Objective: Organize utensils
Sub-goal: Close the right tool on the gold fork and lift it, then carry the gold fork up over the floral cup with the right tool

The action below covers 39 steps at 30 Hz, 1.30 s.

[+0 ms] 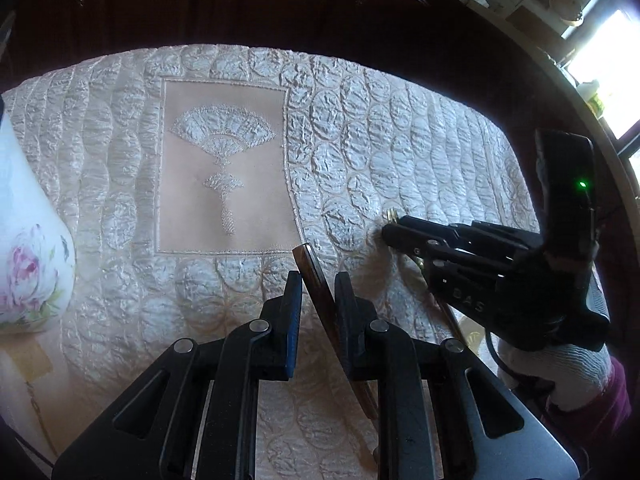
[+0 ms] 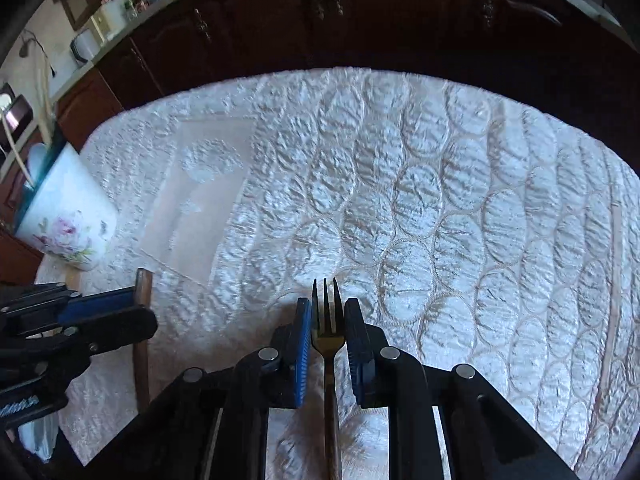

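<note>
We hold one utensil in each gripper above the quilted tablecloth (image 1: 380, 128). Our left gripper (image 1: 318, 304) is clenched on a brown handle (image 1: 316, 280), most likely a knife's: it runs between the pads and leans, its squared end poking out past the fingertips and tipped to the left, its long axis slanting back toward the lower right under the gripper body. From the right wrist view the same handle (image 2: 143, 284) stands nearly upright in the frame, crossing the left gripper (image 2: 136, 312) at the left edge. Our right gripper (image 2: 327, 320) grips a gold fork (image 2: 327, 332) by the neck just below the tines; the three tines point straight ahead, away from the camera, and the shaft runs back toward us along the gripper's own line, between the blue pads. In the left wrist view only the fork's tips (image 1: 391, 214) peep out past the right gripper (image 1: 394, 232), which a white-gloved hand (image 1: 576, 372) carries. A flowered white holder (image 2: 66, 216) stands at the cloth's left edge, well apart from both utensils.
</note>
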{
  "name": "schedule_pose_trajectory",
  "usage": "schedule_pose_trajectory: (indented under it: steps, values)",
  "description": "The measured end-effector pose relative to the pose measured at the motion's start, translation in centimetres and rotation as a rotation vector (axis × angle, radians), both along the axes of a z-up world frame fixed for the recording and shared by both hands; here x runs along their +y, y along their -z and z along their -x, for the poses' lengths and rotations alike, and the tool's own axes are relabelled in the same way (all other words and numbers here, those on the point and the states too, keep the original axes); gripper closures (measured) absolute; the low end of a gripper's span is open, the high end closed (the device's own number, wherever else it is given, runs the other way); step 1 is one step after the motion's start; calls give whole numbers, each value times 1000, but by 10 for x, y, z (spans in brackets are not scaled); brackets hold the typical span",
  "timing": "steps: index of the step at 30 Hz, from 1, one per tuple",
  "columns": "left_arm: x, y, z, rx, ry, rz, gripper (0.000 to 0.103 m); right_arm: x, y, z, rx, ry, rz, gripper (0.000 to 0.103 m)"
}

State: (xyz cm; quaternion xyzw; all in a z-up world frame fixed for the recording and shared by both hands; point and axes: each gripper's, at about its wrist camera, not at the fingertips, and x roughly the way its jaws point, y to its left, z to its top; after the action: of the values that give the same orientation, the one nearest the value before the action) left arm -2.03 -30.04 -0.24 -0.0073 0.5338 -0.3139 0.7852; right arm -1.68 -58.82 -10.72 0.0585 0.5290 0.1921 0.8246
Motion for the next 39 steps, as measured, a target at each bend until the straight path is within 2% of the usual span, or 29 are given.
schedule_pose_trajectory:
  steps: [5,11,19,39]
  values:
    - [19,-17,4,-23,-11,31,88,-12,-34,20,-64,31,-103,87]
    - [41,-43,12,-76,-26,60,89,-10,-65,44,-146,49,-124,87]
    - [81,-77,24,-139,-57,90,90,12,-81,80,-180,15,-129,87]
    - [144,-141,39,-290,-126,108,93,58,-135,74,-288,-46,-130,88]
